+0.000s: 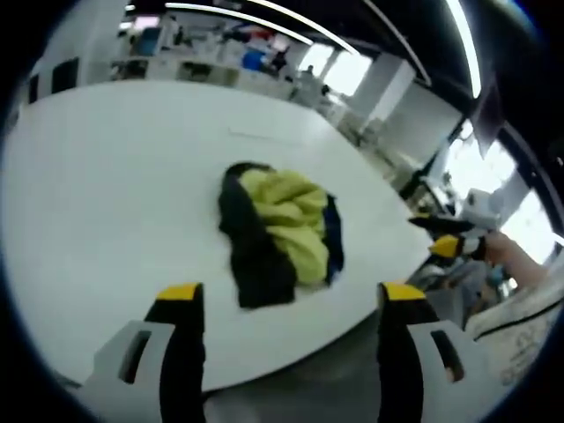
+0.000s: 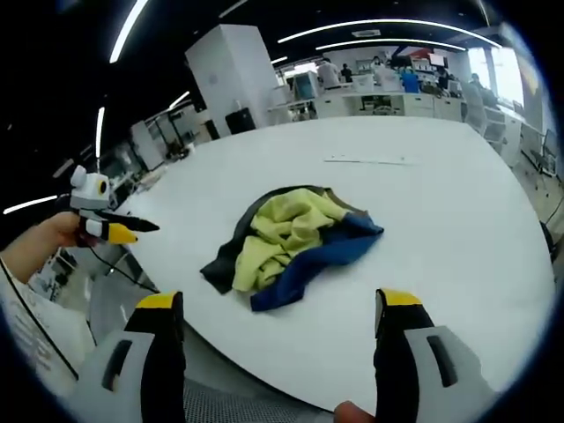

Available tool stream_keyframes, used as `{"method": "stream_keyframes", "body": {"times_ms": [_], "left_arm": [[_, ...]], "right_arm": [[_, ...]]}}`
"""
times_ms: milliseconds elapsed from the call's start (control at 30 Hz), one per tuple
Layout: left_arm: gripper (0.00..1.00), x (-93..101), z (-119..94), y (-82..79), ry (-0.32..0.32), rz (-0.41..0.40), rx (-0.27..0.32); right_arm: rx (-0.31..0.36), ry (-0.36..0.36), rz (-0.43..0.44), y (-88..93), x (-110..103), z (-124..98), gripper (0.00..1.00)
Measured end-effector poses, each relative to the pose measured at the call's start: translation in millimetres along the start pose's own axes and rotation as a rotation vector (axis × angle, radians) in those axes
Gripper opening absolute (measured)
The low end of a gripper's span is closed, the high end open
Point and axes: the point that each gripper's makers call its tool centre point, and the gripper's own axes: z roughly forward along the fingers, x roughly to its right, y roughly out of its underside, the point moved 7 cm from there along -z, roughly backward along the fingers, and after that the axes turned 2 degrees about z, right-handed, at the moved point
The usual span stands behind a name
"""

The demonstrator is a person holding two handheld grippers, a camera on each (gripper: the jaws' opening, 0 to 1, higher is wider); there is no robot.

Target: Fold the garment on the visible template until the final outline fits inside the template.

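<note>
A crumpled garment (image 1: pixel 280 231), yellow-green with black and blue parts, lies in a heap on the white table (image 1: pixel 106 194). In the left gripper view my left gripper (image 1: pixel 292 295) stands open above the table's near edge, just short of the heap, with nothing between its jaws. My right gripper (image 1: pixel 448 238) shows off the table's right edge, held by a hand. In the right gripper view the garment (image 2: pixel 295 236) lies ahead of my open right gripper (image 2: pixel 278 301), which holds nothing. The left gripper (image 2: pixel 110 227) hovers beyond the table's left edge, in a hand.
A thin faint mark (image 2: pixel 366 160) lies on the table behind the garment. Bare white tabletop (image 2: pixel 458 220) surrounds the heap on all sides. Desks, a white pillar (image 2: pixel 233 75) and people stand far behind in the room. A sleeve (image 1: pixel 529 300) shows at the right.
</note>
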Motion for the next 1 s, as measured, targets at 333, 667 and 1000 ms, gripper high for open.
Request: {"method": "stream_keyframes", "body": {"times_ms": [333, 667, 1000], "left_arm": [[0.76, -1.0, -0.4, -2.2, -0.002, 0.002, 0.002], [0.76, -0.7, 1.5, 0.0, -0.001, 0.008, -0.013], [0.75, -2.6, -1.7, -1.3, -0.005, 0.001, -0.008]], "right_arm": [[0.002, -0.001, 0.001, -1.1, 0.3, 0.8, 0.89], [-0.003, 0.001, 0.002, -1.2, 2.8, 1.3, 0.88], [-0.013, 0.001, 0.001, 0.0, 3.0, 1.5, 0.88]]}}
